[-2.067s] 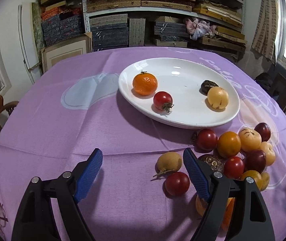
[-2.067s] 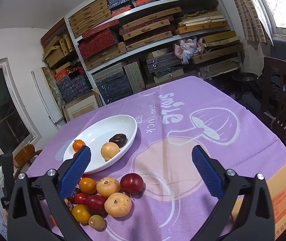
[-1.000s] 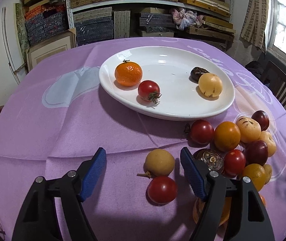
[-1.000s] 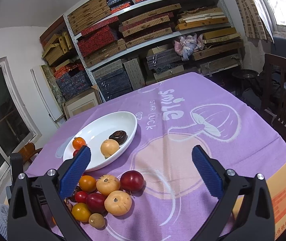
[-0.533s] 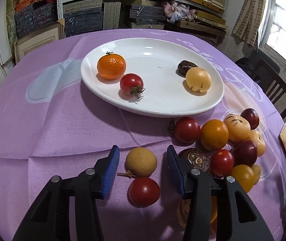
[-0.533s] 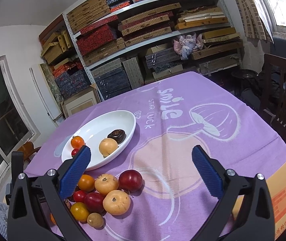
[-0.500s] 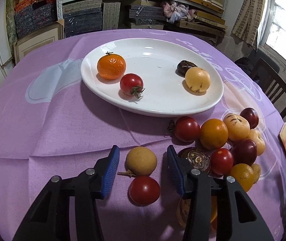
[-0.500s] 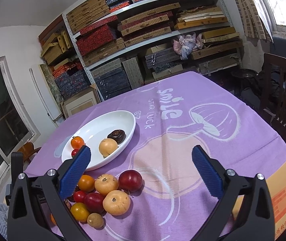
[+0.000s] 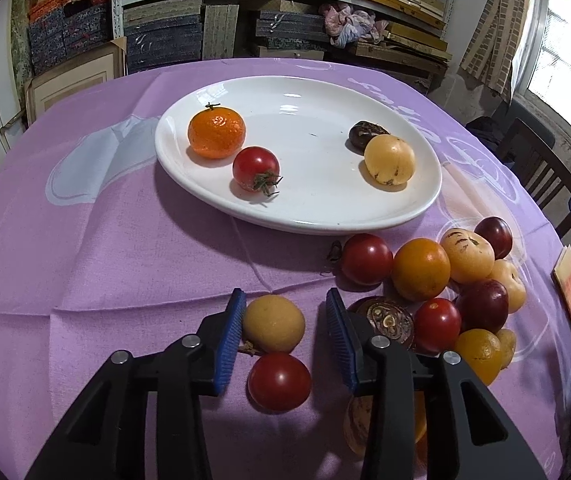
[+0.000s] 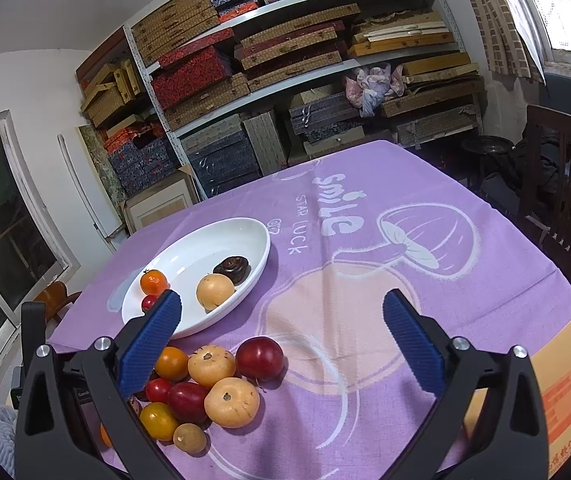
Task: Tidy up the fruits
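Presently, the left tongs (image 9: 285, 332) sit low over the purple-clothed bench (image 9: 105, 248), jaws parted around a tan round fruit (image 9: 273, 323); the left blue pad (image 9: 231, 338) touches or all but touches its side, while the right pad stands clear of it, so the fruit is bracketed but not clamped. Just in front of that fruit, nearer the camera, lies a red cherry tomato (image 9: 279, 381). To the right is a loose cluster of fruit on the cloth: a red tomato (image 9: 366, 259), an orange fruit (image 9: 420, 269), a pale speckled fruit (image 9: 467, 255), a dark plum (image 9: 494, 231), a dark brown dried-looking fruit (image 9: 385, 320) just beside the right pad, and further red, maroon and yellow pieces touching one another. Beyond them stands a white oval plate (image 9: 325, 216) holding a mandarin (image 9: 216, 132), a stemmed tomato (image 9: 256, 169), a pale yellow fruit (image 9: 390, 161) and a dark wrinkled fruit (image 9: 363, 133) touching behind it. The right tongs (image 10: 281, 344) hang wide open above the cloth, holding nothing, with the fruit cluster at their lower left and the plate (image 10: 205, 248) farther off. Shelves of stacked boxes (image 10: 285, 60) fill the wall behind; a dark wooden chair (image 10: 565, 168) stands at the bench's right edge.
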`<state>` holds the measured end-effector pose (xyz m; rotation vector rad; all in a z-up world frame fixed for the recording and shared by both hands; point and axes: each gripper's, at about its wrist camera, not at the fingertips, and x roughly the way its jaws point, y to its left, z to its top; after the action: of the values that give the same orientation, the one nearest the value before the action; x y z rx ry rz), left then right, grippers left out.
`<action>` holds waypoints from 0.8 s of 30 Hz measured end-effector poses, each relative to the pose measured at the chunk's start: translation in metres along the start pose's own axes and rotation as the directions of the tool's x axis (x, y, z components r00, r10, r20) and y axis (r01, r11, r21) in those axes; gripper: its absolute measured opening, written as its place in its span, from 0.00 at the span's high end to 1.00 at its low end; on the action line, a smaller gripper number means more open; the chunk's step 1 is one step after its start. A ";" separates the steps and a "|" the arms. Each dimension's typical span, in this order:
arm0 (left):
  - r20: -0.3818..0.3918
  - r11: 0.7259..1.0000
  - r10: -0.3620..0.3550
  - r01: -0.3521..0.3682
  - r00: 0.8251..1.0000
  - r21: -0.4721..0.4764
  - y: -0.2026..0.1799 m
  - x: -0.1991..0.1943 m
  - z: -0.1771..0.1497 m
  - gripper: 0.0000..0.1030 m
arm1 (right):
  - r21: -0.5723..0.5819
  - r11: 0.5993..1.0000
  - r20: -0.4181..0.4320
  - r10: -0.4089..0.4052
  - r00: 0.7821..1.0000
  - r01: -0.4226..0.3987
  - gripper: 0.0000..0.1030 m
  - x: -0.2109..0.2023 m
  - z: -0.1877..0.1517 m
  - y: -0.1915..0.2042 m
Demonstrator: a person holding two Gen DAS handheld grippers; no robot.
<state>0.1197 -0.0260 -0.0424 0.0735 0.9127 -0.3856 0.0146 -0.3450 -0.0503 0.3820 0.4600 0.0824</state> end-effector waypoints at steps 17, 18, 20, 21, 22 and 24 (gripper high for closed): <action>0.028 0.999 0.026 -0.025 0.999 -0.045 0.011 -0.011 -0.007 0.71 | -0.021 1.000 -0.018 -0.003 1.000 0.002 0.04 0.000 -0.002 -0.001; 0.029 0.999 0.026 -0.025 0.999 -0.045 0.011 -0.012 -0.008 0.71 | -0.026 1.000 -0.019 -0.004 1.000 0.003 0.04 0.001 -0.002 0.000; 0.035 0.999 0.032 -0.030 0.999 -0.045 0.012 -0.015 -0.010 0.71 | -0.035 0.999 -0.022 -0.008 1.000 0.007 0.04 0.000 -0.003 0.001; 0.040 0.998 0.038 -0.036 0.998 -0.045 0.013 -0.016 -0.012 0.71 | -0.039 0.999 -0.023 -0.009 1.000 0.009 0.04 0.001 -0.003 0.001; 0.045 0.998 0.048 -0.046 0.998 -0.044 0.014 -0.018 -0.013 0.71 | -0.043 0.999 -0.025 -0.009 1.000 0.008 0.04 0.000 -0.003 0.001; 0.058 0.996 0.084 -0.081 0.995 -0.042 0.017 -0.023 -0.016 0.71 | -0.052 0.999 -0.034 -0.006 0.999 0.005 0.04 0.001 -0.003 0.003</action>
<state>0.1014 0.0002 -0.0359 0.0633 0.8549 -0.2916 0.0144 -0.3407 -0.0521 0.3285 0.4915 0.0956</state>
